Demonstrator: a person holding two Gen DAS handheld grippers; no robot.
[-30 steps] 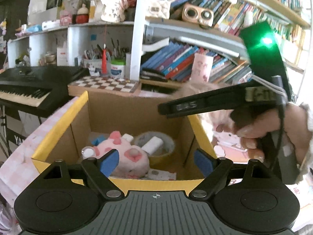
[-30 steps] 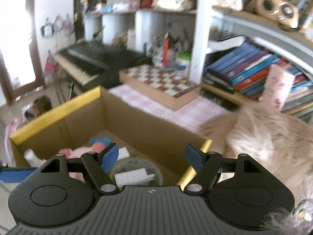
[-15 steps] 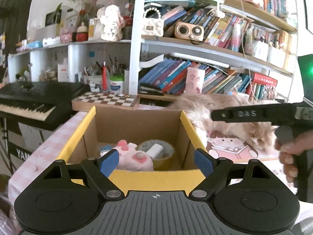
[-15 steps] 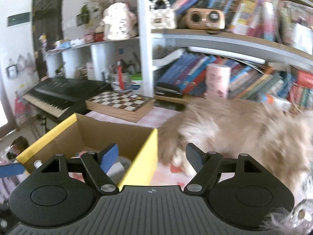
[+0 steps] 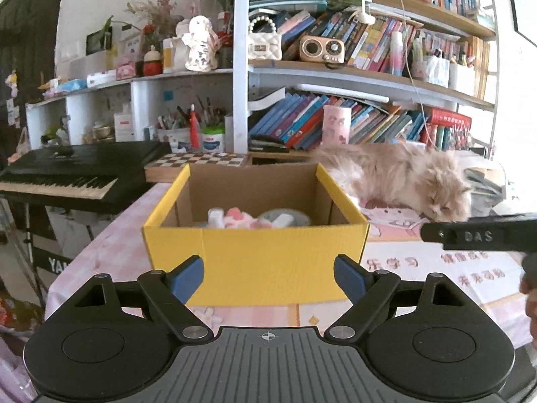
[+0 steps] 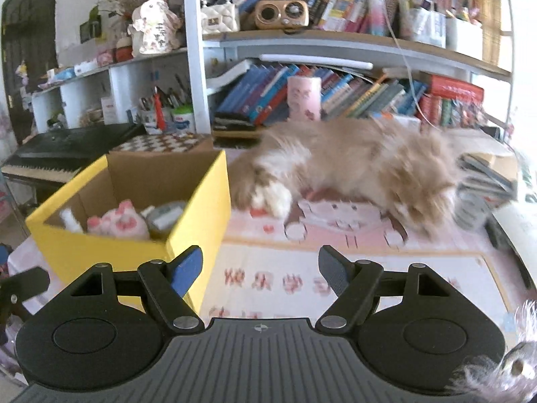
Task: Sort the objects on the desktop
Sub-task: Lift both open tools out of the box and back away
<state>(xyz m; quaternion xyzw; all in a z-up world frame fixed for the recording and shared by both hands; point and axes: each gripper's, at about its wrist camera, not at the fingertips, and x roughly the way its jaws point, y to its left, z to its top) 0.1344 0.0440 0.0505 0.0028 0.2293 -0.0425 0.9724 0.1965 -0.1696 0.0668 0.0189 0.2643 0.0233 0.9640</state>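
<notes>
The yellow box (image 5: 255, 262) already holds a pink plush (image 6: 117, 221) and tape roll (image 6: 166, 213); both grippers' jaws gape empty, so sorting looks nearly finished.

Daylight's blowing out my right edges white, shelves (image 5: 369, 77) bowing with the fisheye; my right view smears the cat (image 6: 352, 171), my left stays sharper.
</notes>
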